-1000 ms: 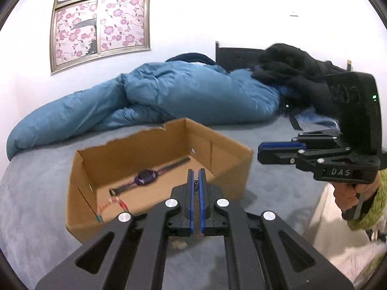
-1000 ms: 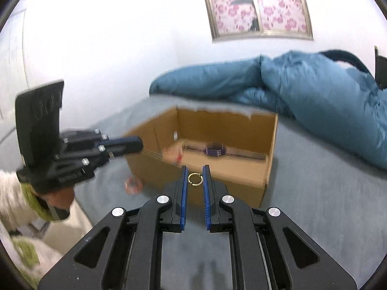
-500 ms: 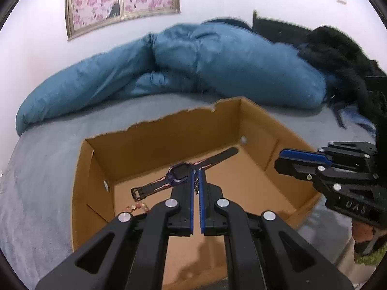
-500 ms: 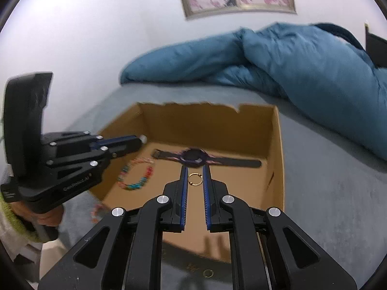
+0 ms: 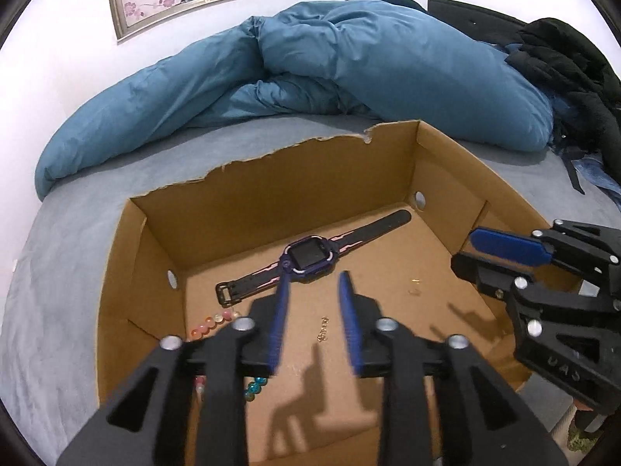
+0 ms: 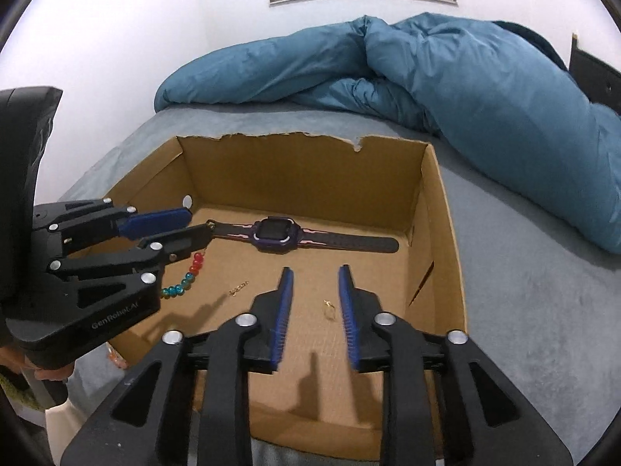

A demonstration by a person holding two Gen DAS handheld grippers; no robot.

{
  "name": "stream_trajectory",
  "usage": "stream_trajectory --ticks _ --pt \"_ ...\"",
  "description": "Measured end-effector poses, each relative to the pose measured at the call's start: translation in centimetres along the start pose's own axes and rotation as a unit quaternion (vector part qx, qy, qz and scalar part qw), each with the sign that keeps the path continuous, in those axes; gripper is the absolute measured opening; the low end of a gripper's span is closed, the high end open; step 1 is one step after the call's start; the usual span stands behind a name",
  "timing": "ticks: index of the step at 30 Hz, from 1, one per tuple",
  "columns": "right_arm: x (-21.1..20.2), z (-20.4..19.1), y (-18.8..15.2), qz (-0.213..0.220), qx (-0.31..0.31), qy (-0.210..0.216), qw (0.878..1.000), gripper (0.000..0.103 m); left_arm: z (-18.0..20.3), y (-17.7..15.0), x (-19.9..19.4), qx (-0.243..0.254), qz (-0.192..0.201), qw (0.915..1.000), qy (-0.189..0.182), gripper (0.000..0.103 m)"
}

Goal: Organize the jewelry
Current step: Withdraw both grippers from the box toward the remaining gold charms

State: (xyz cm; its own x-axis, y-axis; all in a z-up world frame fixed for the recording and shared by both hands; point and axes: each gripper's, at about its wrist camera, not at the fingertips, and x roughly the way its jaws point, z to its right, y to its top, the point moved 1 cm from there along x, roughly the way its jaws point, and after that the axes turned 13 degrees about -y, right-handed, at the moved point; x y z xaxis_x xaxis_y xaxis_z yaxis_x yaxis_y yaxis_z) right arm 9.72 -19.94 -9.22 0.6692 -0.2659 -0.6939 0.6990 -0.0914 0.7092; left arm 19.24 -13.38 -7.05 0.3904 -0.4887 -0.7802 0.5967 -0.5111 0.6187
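Left gripper (image 5: pixel 312 312): it hangs over the left half of the cardboard box (image 5: pixel 271 182), pointing down at the floor of the box. Its jaws have just been opening and now stand narrowly apart with nothing between the pads. A small chain piece (image 5: pixel 323 329) lies loose on the cardboard below the gap. A bead bracelet (image 6: pixel 186 275) lies to the left of this gripper, partly hidden under it. A purple watch (image 5: pixel 308 258) lies flat just beyond the fingertips, strap stretched toward both side walls.

Right gripper (image 6: pixel 315 303): it hangs over the right half of the box, also angled down. Its jaws have likewise just been opening and are narrowly apart and empty. A gold ring (image 6: pixel 329 310) rests on the box floor below the gap.

Handling, by judgement: chain and ring are very light, small and hard, likely to slip from the pads; a pinch across the ring's band is the sound hold. The bracelet is limp; the watch is best taken by its stiff case.

Clearance: the box walls are upright, the far one torn along its top. The right wall stands near the right gripper. Open room lies upward and over the grey bed (image 6: pixel 543 310); the blue duvet (image 6: pixel 465 77) is well apart.
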Motion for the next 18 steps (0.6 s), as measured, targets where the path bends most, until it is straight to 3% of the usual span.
stream_trajectory --ticks 5,18 --pt "-0.6 0.1 0.0 0.007 0.001 -0.003 1.000 0.037 -0.2 0.2 -0.9 -0.002 0.013 0.9998 0.011 0.045" --pt "-3.9 1.0 0.0 0.052 0.007 0.001 0.999 0.048 0.3 -0.7 -4.9 -0.004 0.051 0.9985 0.020 0.052"
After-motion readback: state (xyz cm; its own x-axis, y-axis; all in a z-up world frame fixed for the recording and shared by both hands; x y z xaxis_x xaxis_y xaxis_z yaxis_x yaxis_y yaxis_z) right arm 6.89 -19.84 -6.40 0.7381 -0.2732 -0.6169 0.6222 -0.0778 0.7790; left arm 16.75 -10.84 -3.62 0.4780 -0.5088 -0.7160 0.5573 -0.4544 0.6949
